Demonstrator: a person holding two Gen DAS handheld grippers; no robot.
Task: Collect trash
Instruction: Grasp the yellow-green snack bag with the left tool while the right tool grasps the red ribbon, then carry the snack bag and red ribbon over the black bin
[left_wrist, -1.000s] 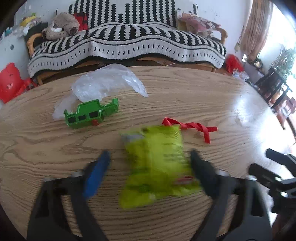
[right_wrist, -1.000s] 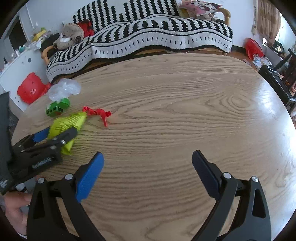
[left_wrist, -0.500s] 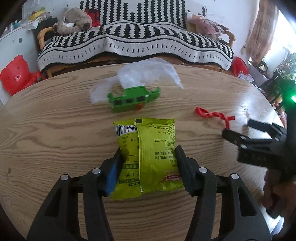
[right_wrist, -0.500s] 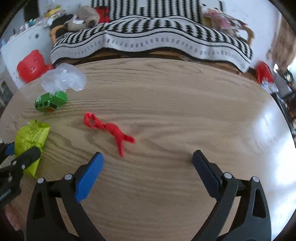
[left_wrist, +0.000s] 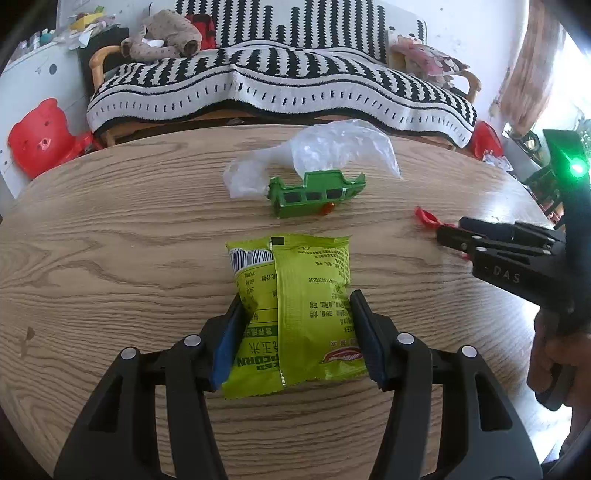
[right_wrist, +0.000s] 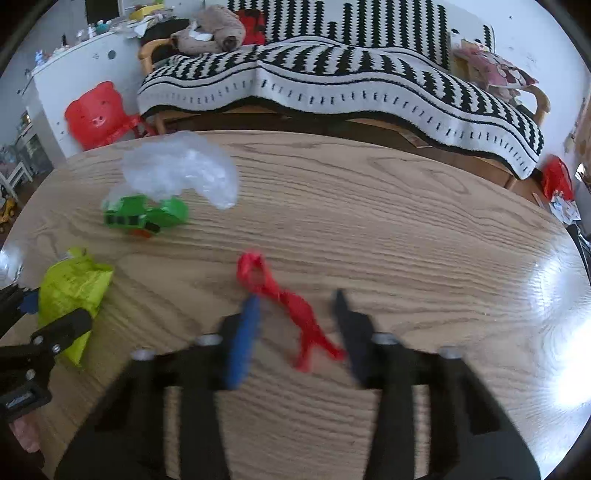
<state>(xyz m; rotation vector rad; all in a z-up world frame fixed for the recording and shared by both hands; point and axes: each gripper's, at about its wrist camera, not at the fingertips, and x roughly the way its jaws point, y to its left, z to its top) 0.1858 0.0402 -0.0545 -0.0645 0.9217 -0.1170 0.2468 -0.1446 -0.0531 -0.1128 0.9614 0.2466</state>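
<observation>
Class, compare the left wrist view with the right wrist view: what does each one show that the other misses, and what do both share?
Only the left wrist view shows the printed back and barcode of the green snack packet, gripped by the left gripper. Only the right wrist view shows the whole red ribbon lying between the fingers of the right gripper, whose jaws have just been closing, pads not yet touching it. Both show the green toy, clear plastic bag and wooden table.

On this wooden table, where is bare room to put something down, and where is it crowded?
Free: the wide right part of the table, beyond the red ribbon, and the near left side beside the snack bag. Crowded: the far left, where the green toy touches the plastic bag.
</observation>
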